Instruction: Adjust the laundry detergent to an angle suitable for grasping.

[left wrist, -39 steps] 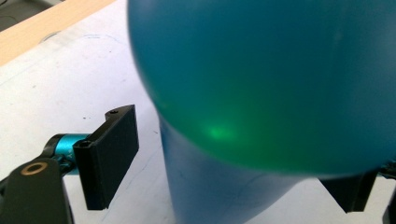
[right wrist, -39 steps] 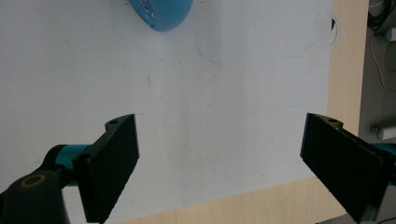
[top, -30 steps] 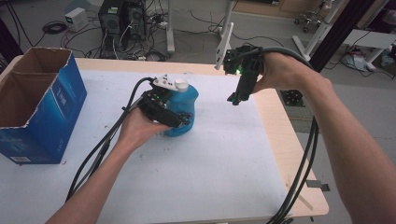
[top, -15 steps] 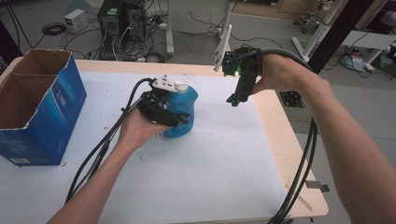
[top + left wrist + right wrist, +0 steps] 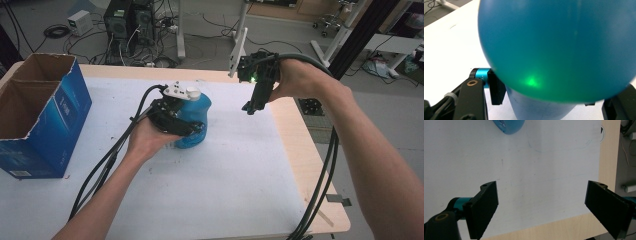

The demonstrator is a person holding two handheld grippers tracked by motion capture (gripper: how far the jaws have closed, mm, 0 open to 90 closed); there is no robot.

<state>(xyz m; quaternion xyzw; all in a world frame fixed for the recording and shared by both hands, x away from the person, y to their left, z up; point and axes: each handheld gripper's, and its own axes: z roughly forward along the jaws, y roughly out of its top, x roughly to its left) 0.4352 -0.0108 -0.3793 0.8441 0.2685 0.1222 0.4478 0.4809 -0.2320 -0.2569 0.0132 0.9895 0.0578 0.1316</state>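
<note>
A smooth blue vessel [image 5: 196,116] with a bulging top and a narrower body stands on the white table top [image 5: 225,180]. My left gripper [image 5: 182,122] reaches around it from the left, and its jaws have just been closing with the vessel between them. In the left gripper view the vessel [image 5: 556,50] looms large. One pad [image 5: 497,87] lies against its narrow body, and a strip of table shows between the body and the other jaw. My right gripper [image 5: 251,106] hangs open above the table's right side, nothing between its jaws [image 5: 541,205]. The vessel's edge [image 5: 509,126] shows far off.
An open blue cardboard box [image 5: 45,115] stands at the table's left end. Black cables [image 5: 105,170] trail from both grippers over the front and right edges. The bare wooden border [image 5: 305,165] runs along the right side. Computers and stands fill the floor behind.
Both hands have stayed where they were. The vessel stands in the same spot with the left gripper still around it.
</note>
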